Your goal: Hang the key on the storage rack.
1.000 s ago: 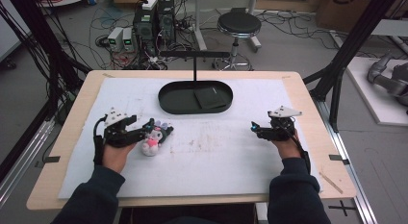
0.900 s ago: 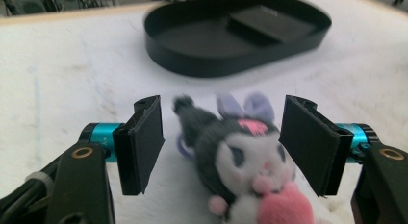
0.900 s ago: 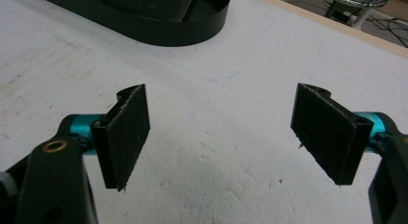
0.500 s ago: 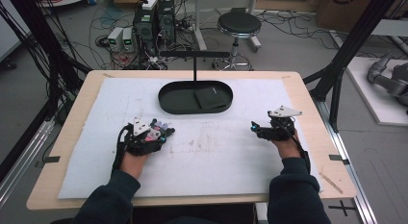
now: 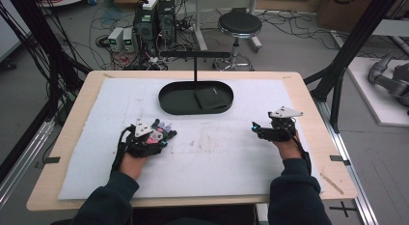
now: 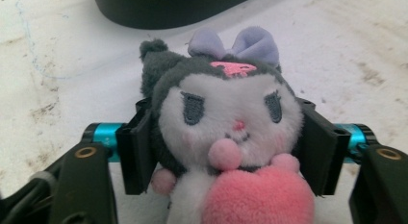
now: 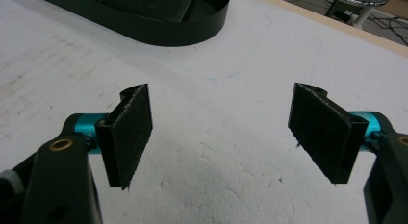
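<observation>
Closing on the plush toy (image 6: 226, 137), the left gripper (image 5: 153, 137) has its two black jaws set against either side of the doll's head, and the pads have just been drawing inward with the toy between them. In the left gripper view the fur bulges slightly around each pad, so I judge the grip to be taken or very nearly so. A second ago this gripper sat farther toward the left edge of the table with the toy lying just beyond its tips; now the hand has slid in over the toy and come lower, so the plush toy (image 5: 161, 134) is tucked under the gripper's grey plate on the white mat (image 5: 217, 157). That suggests the reach is over and the pick-up is the step in hand: the lift can begin once the pads bite firmly.

The toy has a dark hood, a lilac bow and a pink heart at its chest, and rests on the mat near the left front of the table, well short of the black oval tray (image 5: 178, 102). The tray, with a dark flat pad lying in it, looks like the likely place to carry it.

The right gripper (image 7: 221, 132) stands wide open over bare mat with nothing between its jaws, in the same spot on the right side (image 5: 270, 131) as before.
</observation>
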